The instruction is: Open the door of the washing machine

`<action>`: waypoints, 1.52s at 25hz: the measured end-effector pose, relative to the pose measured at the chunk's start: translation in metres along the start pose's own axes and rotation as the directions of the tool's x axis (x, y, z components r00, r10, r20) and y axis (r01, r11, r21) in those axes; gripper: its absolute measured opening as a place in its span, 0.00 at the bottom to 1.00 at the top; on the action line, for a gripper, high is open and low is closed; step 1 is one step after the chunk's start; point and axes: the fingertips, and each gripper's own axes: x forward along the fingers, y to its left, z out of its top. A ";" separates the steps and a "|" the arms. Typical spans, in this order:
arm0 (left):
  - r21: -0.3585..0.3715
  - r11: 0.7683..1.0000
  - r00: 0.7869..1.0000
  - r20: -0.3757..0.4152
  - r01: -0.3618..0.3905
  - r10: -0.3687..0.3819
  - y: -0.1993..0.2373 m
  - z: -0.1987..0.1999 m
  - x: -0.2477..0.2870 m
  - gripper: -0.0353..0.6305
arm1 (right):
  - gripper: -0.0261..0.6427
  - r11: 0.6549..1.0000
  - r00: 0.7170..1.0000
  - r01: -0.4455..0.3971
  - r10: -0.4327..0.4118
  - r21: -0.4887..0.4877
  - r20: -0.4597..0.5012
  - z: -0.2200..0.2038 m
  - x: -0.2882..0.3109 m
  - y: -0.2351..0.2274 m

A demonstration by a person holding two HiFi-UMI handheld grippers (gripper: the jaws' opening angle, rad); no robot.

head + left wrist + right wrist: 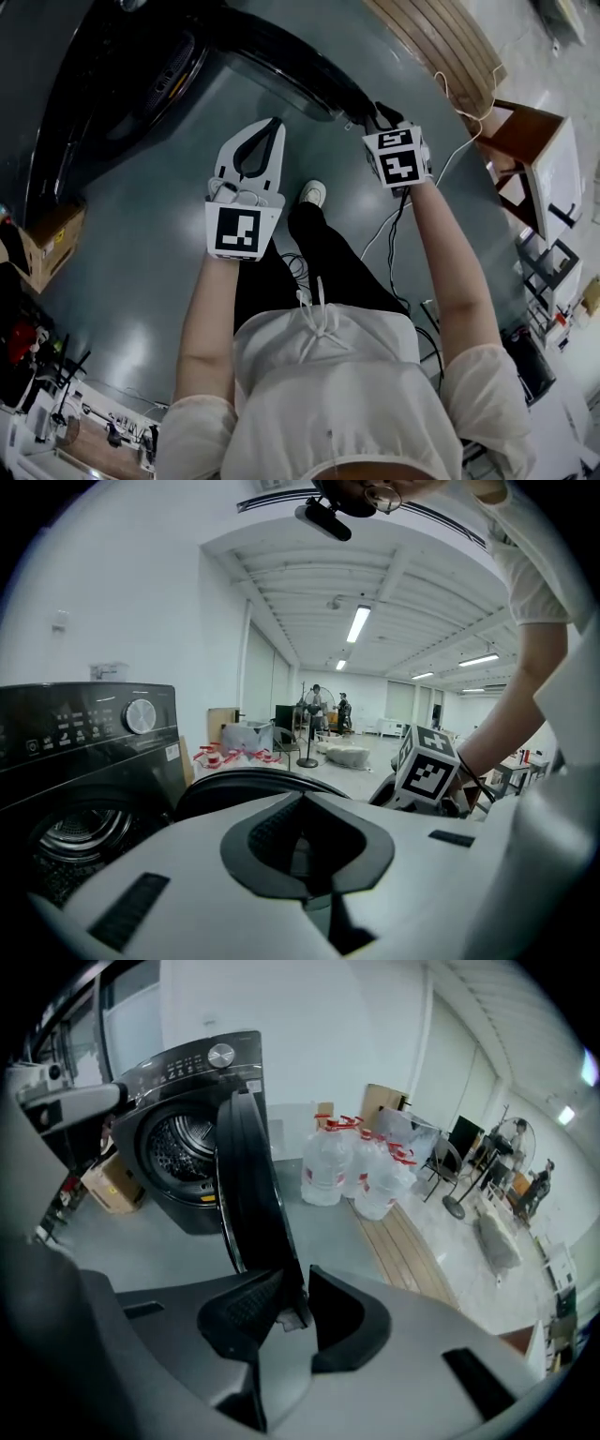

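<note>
Right now we see the door (248, 1176) of the washing machine (202, 1082) swung out from the front of the dark cabinet and turned edge-on in the right gripper view, with the steel drum (180, 1147) open to sight behind it. Our right gripper (298, 1279) points steeply down onto the door's outer rim. Its two dark pads (248, 1305) are drawn in on either side of that rim and pinch it, so the door's edge runs straight down between them. From the head view this grip sits at the far tip of the door's curved black edge, just beyond the marker cube (398, 155) on that gripper. Our left gripper (275, 127) hangs beside it over the grey floor (141, 281), near the door but apart from it. Its white fingers are pressed together at the tips, closing a loop with nothing inside. Beyond the machine, a cluster of large water bottles (361, 1171) with red caps stands on the floor next to wooden planks (403, 1232), and a cardboard box (112, 1185) sits at the machine's other side.
</note>
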 end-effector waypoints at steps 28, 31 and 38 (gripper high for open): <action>-0.042 0.928 0.918 0.140 -0.369 0.372 0.126 0.088 -0.201 0.09 | 0.05 0.969 0.899 -0.154 0.218 -0.193 0.380 0.237 -0.154 0.178; -0.061 0.897 0.886 0.142 -0.438 0.442 0.153 0.093 -0.241 0.09 | 0.05 0.957 0.868 -0.181 0.264 -0.228 0.421 0.270 -0.170 0.215; -0.117 0.815 0.798 0.166 -0.568 0.580 0.203 0.106 -0.337 0.09 | 0.05 0.912 0.790 -0.243 0.385 -0.332 0.477 0.328 -0.205 0.307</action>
